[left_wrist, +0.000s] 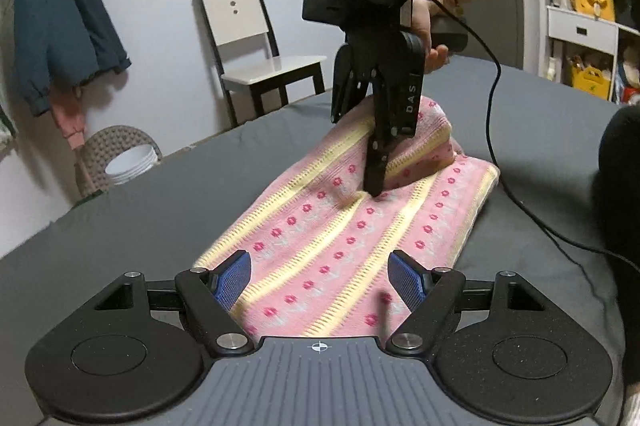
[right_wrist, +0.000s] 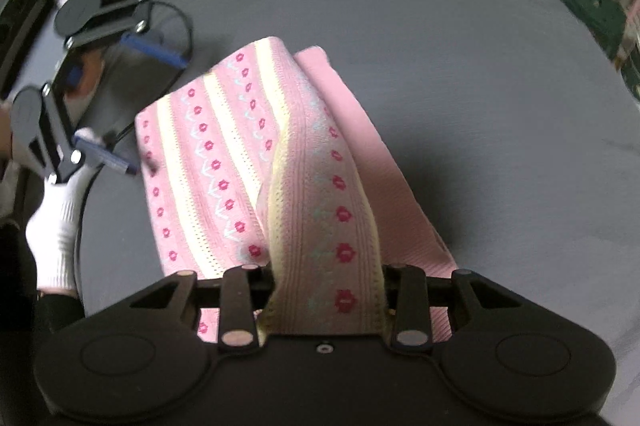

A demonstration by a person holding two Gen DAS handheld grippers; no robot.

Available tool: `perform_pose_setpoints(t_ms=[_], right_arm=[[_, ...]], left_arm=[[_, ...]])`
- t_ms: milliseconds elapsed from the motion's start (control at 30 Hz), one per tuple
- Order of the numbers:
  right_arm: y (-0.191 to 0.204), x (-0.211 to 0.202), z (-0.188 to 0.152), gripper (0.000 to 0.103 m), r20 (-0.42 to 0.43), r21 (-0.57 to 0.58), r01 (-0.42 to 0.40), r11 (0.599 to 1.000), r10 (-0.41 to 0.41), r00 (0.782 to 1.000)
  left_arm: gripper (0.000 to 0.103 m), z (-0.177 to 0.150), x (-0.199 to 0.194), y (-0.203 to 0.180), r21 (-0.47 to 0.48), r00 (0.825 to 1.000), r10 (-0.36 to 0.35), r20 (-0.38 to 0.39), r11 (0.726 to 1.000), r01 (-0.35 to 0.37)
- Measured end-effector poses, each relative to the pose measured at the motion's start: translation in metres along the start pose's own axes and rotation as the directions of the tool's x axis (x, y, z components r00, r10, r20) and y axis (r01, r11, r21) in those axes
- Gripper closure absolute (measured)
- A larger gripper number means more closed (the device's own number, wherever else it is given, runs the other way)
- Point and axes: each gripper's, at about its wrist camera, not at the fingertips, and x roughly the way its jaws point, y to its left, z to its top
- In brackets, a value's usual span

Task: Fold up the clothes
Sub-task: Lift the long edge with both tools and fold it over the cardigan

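Closest to our left wrist camera, at the bottom of the frame, our left claw (left_wrist: 318, 282) stands wide open with nothing between its blue pads (left_wrist: 234, 278), hanging just over the near edge of the pink flowered knit (left_wrist: 344, 238). We judge it sits there ready to pin or catch that hem while the other side does the lifting.

Moving right and up to the middle of that frame, our right claw (left_wrist: 374, 185) points down into the garment, its fingers (left_wrist: 376, 161) drawn together on a pinched-up ridge of the knit. In the right wrist view the same claw (right_wrist: 328, 290) has a lifted flap (right_wrist: 324, 201) running up between its closed fingers, with plain pink underside showing to the right of it. We hold it raised, most likely to carry this part across the flat portion for a fold. The left claw (right_wrist: 128, 97) shows at the left of that frame, open beside the knit's edge.

The garment lies across the middle of both frames on the dark grey bed (left_wrist: 132, 209), already doubled at least partly.

As for containers, a woven basket (left_wrist: 116, 153) stands at the left edge of the left wrist view, with something white inside; we cannot tell what. Shelves (left_wrist: 580, 25) at upper right carry yellow and mixed items, too small to name.
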Motion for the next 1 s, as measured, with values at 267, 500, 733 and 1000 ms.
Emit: perform_pose_setpoints(t_ms=[267,500,733,1000], right_arm=[[-0.028,-0.031,-0.018,0.024,0.115,0.188,0.024,0.982,-0.046,0.992],[-0.024,-0.086,-0.107,0.010,0.407,0.570,0.010,0.821,-0.293,0.865],[0.017,-0.054,-0.170,0.013,0.563,0.792,-0.281,0.542,-0.472,0.679],[0.014,-0.028,-0.139,0.055,0.468,0.846,-0.182,0.501,-0.535,0.703]], left_arm=[[0.027,-0.005,0.008,0.015,-0.222,0.998,0.057,0.007,0.973,-0.054],[0.026,-0.030,0.007,0.069,-0.614,0.993,0.117,0.002,0.784,-0.091],[0.027,-0.049,0.029,0.084,-0.798,0.990,0.138,-0.027,0.594,-0.105],[0.082,-0.073,0.058,0.075,-0.889,0.988,0.140,-0.070,0.441,-0.126]])
